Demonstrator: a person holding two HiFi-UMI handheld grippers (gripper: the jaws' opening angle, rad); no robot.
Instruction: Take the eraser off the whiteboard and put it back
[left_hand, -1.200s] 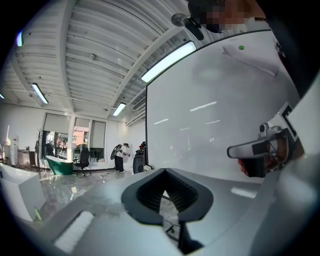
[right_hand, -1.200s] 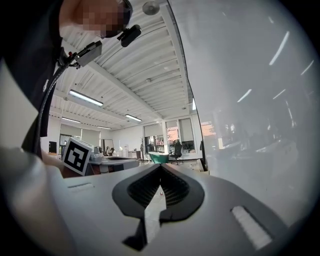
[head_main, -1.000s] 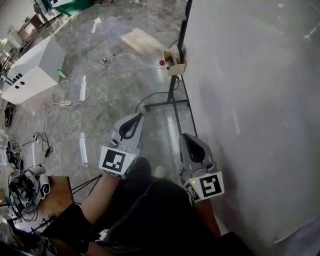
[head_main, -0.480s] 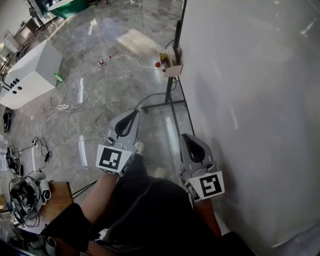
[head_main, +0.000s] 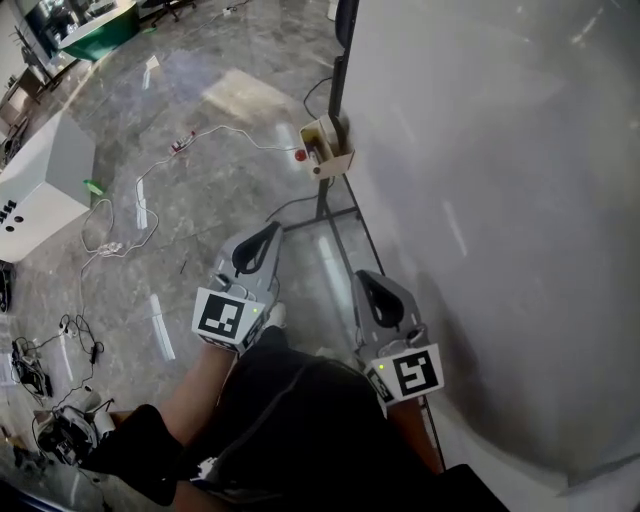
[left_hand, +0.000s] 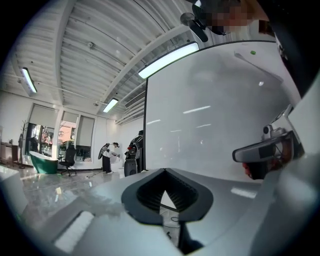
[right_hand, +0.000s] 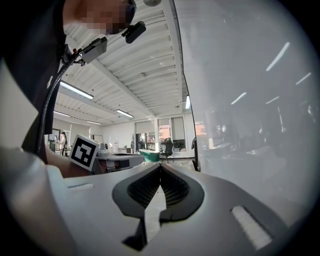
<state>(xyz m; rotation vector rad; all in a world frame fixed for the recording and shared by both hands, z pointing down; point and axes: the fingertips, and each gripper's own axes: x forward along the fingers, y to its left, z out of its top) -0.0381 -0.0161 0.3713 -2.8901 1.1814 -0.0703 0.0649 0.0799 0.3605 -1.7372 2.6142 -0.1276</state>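
The whiteboard (head_main: 500, 200) stands upright close along the right side of the right tongs (head_main: 369, 280). Grey stone floor (head_main: 200, 130) lies beneath both pairs. The person's forearms (head_main: 195, 390) reach forward side by side, holding the left tongs (head_main: 266, 234) and the right tongs level along the board. Both pairs are closed tip to tip, gripping nothing. Well ahead of them a beige tray (head_main: 326, 150) hangs on the board's frame. Whether the eraser sits in it is too small to tell.
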